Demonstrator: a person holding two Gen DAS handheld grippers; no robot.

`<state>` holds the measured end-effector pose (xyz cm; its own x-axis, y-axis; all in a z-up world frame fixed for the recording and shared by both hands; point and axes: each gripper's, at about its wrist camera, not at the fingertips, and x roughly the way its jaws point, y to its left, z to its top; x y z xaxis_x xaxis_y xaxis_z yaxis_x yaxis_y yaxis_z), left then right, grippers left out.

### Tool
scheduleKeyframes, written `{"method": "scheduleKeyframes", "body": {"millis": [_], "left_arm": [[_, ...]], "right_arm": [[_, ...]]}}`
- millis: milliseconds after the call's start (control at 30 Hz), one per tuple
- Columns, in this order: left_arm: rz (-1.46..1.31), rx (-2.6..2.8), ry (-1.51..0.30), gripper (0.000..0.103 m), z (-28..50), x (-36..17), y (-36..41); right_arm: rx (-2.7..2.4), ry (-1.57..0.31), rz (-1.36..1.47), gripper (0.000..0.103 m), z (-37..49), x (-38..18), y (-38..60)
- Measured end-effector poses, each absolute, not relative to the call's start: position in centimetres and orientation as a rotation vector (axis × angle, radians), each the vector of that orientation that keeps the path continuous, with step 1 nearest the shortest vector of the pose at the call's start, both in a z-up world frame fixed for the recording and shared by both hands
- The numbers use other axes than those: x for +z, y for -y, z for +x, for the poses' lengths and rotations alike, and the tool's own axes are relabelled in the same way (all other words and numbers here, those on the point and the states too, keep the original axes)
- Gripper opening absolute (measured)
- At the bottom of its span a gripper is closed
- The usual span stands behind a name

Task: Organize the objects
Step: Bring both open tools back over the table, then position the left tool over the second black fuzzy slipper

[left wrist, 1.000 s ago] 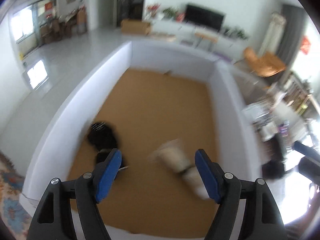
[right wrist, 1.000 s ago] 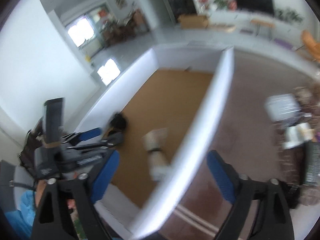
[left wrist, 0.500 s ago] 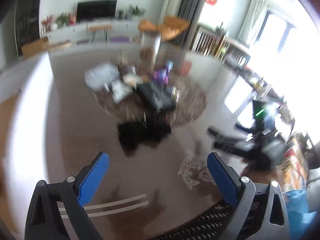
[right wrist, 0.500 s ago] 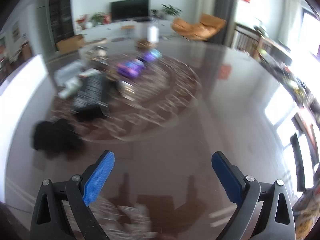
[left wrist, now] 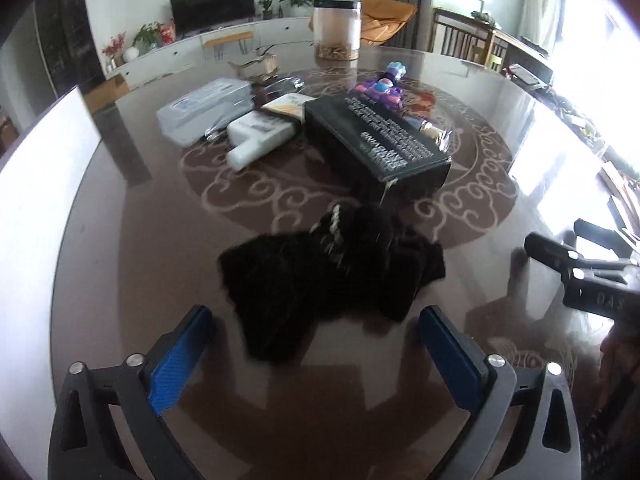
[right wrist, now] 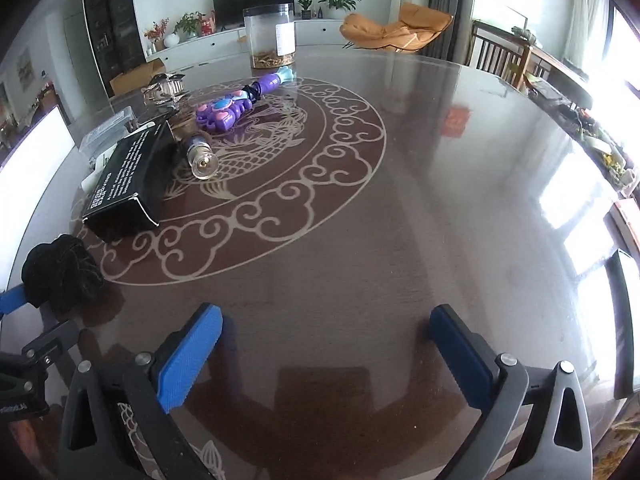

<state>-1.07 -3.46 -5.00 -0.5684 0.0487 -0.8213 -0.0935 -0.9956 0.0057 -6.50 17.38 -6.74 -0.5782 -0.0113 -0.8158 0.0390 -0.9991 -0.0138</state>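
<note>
A black fuzzy garment (left wrist: pixel 332 272) lies crumpled on the round brown table (left wrist: pixel 160 264). My left gripper (left wrist: pixel 312 328) hovers just in front of it, jaws opening wide; the garment's near corner reaches between the fingertips (left wrist: pixel 192 332), and the pads do not touch it. My right gripper (right wrist: pixel 326 340) hangs over bare table to the right, jaws opening, nothing between them. In the right wrist view the black garment (right wrist: pixel 60 276) sits far left beside the left gripper's blue pad (right wrist: pixel 10 304).
Behind the garment lie a black printed box (left wrist: pixel 376 136), a purple toy (right wrist: pixel 232 108), a small glass bottle (right wrist: pixel 202 156), a clear plastic case (left wrist: pixel 208 108), a white pack (left wrist: pixel 260 132) and a tall clear jar (right wrist: pixel 270 36). A white bin wall (left wrist: pixel 36 168) stands at the left.
Both views swung away from the white-walled bin with the cork floor and its black and beige items, over to the round table. Both grippers sank toward the tabletop, and the left jaws spread wider.
</note>
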Motion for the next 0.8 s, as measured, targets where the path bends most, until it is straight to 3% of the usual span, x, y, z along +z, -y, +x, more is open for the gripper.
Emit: {"method": "scheduleKeyframes", "body": {"millis": [800], "left_arm": [[-1.387,2.700,-0.081,0.103,-3.9,-4.7,3.0]], "right_arm": [[-2.760,-0.044,1.421,0.103,-5.7,-6.3,-17.7]]}}
